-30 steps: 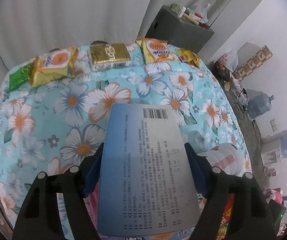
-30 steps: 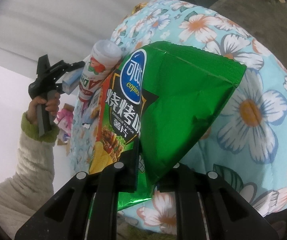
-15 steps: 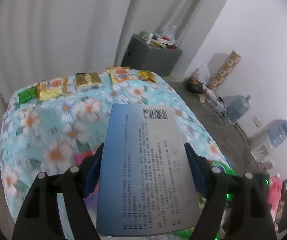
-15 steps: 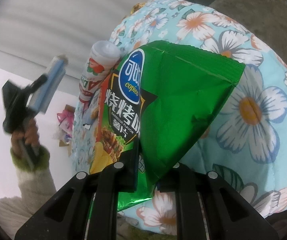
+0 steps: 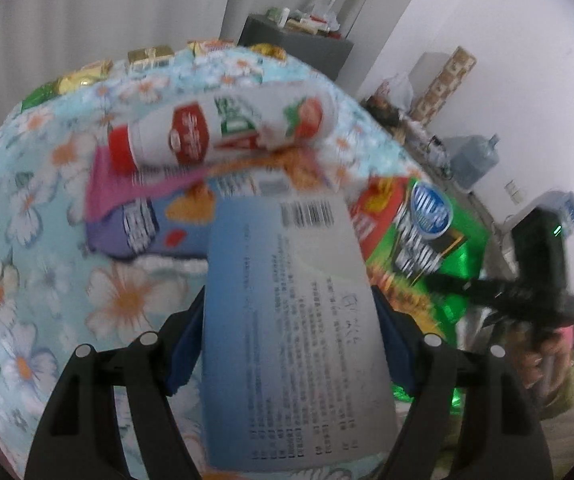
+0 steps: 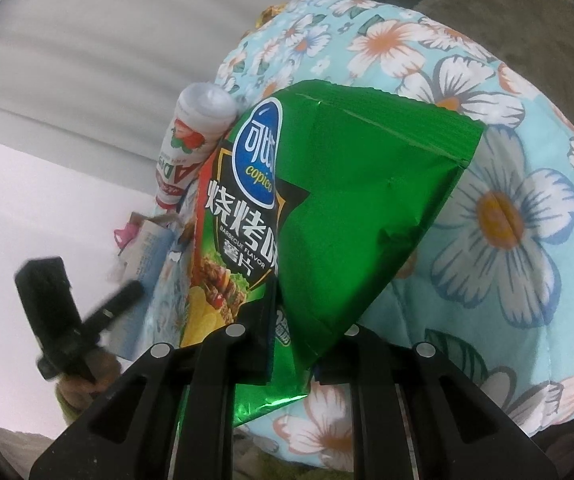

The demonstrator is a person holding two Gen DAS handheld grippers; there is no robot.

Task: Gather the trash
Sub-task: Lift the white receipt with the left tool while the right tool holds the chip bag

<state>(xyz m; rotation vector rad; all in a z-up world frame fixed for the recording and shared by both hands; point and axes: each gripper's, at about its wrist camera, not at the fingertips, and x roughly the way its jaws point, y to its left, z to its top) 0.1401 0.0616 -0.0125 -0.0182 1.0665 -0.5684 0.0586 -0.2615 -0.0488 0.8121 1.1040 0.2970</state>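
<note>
The right gripper [image 6: 291, 364] clamped a green chip bag [image 6: 351, 200] reading "copico" and "BARBECUE FLAVOR"; the left gripper [image 5: 291, 336] pinched a barcoded blue-white box [image 5: 291, 320].

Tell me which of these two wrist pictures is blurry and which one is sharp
Left wrist view: motion-smeared, the bottle and floral cloth streaked, the held box soft. Right wrist view: sharp on the green chip bag, lettering readable; only the left gripper is blurred.

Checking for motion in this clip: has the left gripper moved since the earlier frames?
Yes. The left gripper, holding the blue box, swung in toward the green chip bag.
</note>
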